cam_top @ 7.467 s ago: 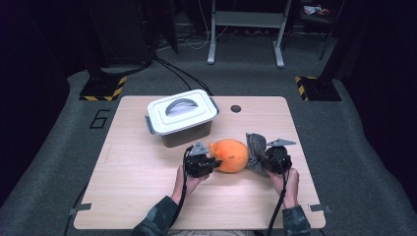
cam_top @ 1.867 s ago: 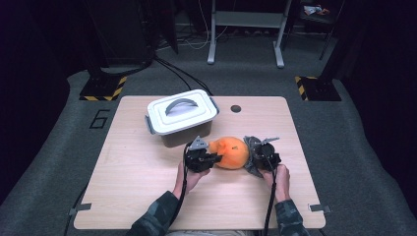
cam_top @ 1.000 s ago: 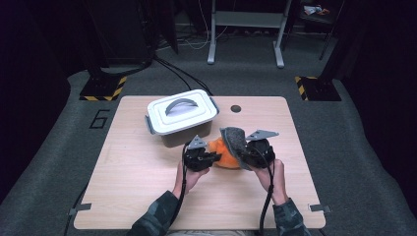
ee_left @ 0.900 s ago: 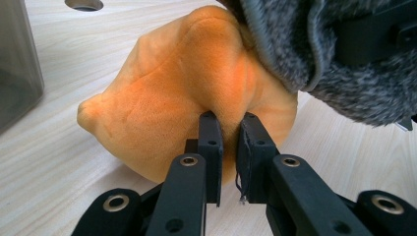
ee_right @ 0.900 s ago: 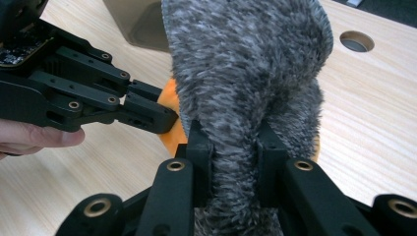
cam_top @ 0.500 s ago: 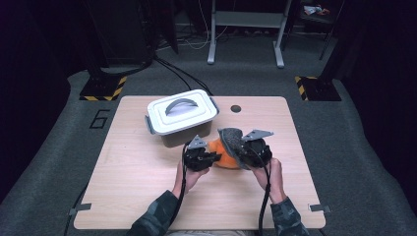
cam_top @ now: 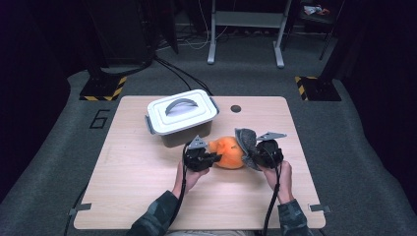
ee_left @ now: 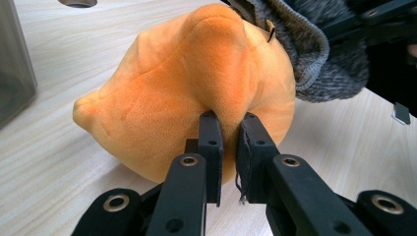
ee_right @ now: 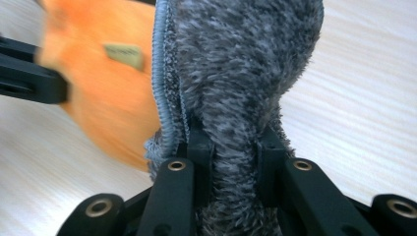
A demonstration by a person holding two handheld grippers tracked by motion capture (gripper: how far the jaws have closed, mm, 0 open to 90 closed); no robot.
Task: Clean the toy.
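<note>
The step in hand appears to be dressing the orange plush toy point(cam_top: 227, 152) in the grey knit cap point(cam_top: 245, 140): the cap's open rim sits against the toy's right end but does not yet cover it. The toy lies on the wooden tabletop point(cam_top: 128, 172) near its middle, slightly toward the right edge, just in front of the lidded white storage box point(cam_top: 181, 115).

Left gripper point(ee_left: 228, 130): jaws nearly closed, pinching a fold of the toy's plush on its left side. Function: anchor the toy against the pull of the cap.

Right gripper point(ee_right: 231, 142): jaws nearly closed, clamped on a bunched portion of the cap fabric. The ribbed hem point(ee_right: 164, 83) stands upright beside the toy's sewn label point(ee_right: 123, 51).

Next move, as judged: draw the cap's opening across and over the toy's rounded end while the left gripper holds firm. The hem must spread wider than the end it covers; a single pinch point may let the rim fold shut or slide off.
</note>
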